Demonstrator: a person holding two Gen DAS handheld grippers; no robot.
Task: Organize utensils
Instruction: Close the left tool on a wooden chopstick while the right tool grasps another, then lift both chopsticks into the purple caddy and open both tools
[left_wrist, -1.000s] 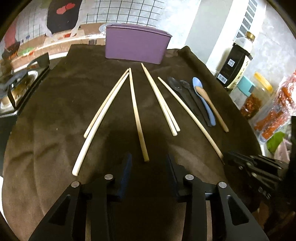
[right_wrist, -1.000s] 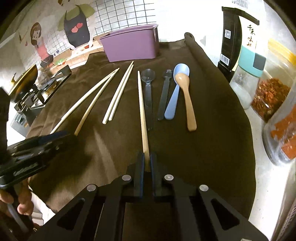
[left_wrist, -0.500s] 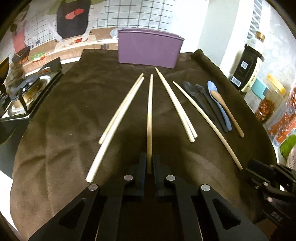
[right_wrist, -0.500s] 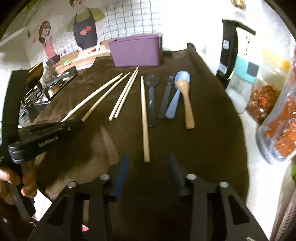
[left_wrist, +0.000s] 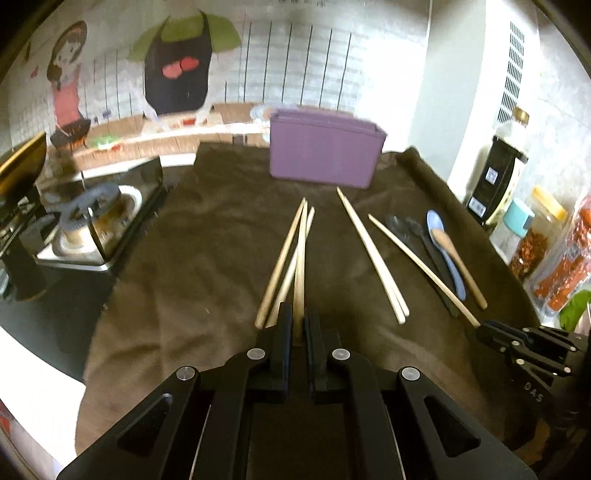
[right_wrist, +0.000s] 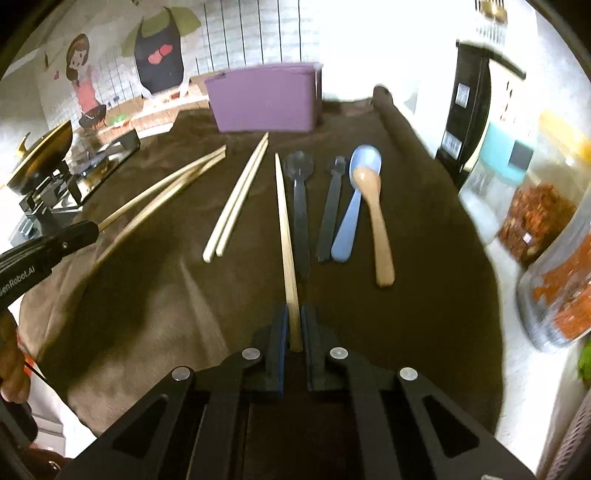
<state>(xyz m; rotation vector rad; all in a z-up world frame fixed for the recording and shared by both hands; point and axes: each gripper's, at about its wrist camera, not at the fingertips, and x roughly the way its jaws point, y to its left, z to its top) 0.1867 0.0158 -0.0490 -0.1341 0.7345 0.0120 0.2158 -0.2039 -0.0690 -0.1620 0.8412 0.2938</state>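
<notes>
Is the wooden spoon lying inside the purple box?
No, the wooden spoon lies on the brown cloth, its bowl resting on the blue spoon, short of the purple box.

Dim warm light, blown-out glare upper right, fisheye bending, dark vignette corners, slight edge motion blur

Wall: white tiles (left_wrist: 295, 66) with a cartoon girl sticker (left_wrist: 68, 85) and an apron sticker (left_wrist: 177, 62).
Counter: brown cloth (left_wrist: 207, 236) spread across.
Left: gas stove (left_wrist: 92, 221).
Right: jars (right_wrist: 535, 218), glaring light.

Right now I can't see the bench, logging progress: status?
Left gripper and right gripper each shut on one wooden chopstick. Purple plastic holder ahead, path clear.
</notes>
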